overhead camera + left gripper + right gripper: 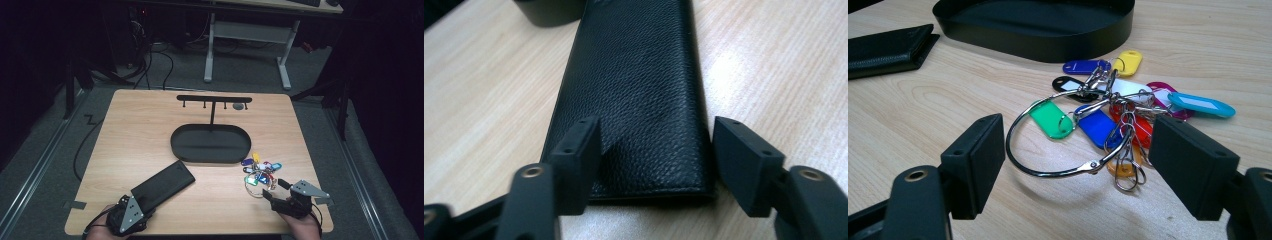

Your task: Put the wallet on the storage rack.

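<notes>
A long black leather wallet lies slantwise on the wooden table at the front left. My left gripper is at its near end. In the left gripper view the wallet runs away from me, and its near end sits between the jaws of the left gripper, one pad at each long edge with no clear press. A bunch of coloured key tags on a large metal ring lies at the front right. My right gripper stands open just short of it, the ring partly between the jaws.
A black oval tray with an upright hook rack stands mid-table behind both objects. Its wall is just beyond the keys. The table's front edge is right under both hands.
</notes>
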`<state>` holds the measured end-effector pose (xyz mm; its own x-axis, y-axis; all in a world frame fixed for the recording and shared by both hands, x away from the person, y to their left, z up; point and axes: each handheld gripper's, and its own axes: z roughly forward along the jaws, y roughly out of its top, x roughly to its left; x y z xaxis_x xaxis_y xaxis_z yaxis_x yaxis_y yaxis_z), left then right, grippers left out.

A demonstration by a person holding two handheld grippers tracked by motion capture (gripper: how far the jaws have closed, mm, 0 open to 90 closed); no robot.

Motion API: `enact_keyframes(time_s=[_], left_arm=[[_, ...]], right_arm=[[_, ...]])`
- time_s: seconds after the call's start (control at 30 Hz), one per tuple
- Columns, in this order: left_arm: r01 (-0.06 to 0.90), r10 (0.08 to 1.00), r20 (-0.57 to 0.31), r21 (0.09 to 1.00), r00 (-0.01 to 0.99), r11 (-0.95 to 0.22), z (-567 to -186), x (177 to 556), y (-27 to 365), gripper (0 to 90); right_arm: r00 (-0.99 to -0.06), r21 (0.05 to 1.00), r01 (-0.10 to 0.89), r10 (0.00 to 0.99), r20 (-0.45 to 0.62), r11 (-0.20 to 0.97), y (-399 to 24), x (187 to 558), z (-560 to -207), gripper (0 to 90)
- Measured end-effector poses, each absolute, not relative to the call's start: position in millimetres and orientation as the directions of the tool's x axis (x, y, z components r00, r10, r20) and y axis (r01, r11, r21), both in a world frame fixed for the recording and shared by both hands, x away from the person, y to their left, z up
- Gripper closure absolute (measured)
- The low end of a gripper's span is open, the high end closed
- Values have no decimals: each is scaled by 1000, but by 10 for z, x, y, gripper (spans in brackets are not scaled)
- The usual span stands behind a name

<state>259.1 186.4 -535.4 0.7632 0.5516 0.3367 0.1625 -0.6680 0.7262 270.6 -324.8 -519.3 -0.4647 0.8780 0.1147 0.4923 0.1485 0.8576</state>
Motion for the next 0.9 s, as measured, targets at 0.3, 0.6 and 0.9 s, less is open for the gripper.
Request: enact_keyframes(time_s=[0.3,0.6,0.9], left_arm=[[127,534,379,716,756,-687,-5370,2559,1833,521],[120,525,395,703,754,-701,-5338,2546,1813,665],[129,537,402,700,742,-702,-5304,2537,1780,760]], right_arm=[[-464,856,501,875,138,131,-3250,2714,-5204,228],[-461,855,506,874,155,114,-3265,2720,-5212,229],[-462,854,506,873,155,117,-3261,2721,-5213,229]])
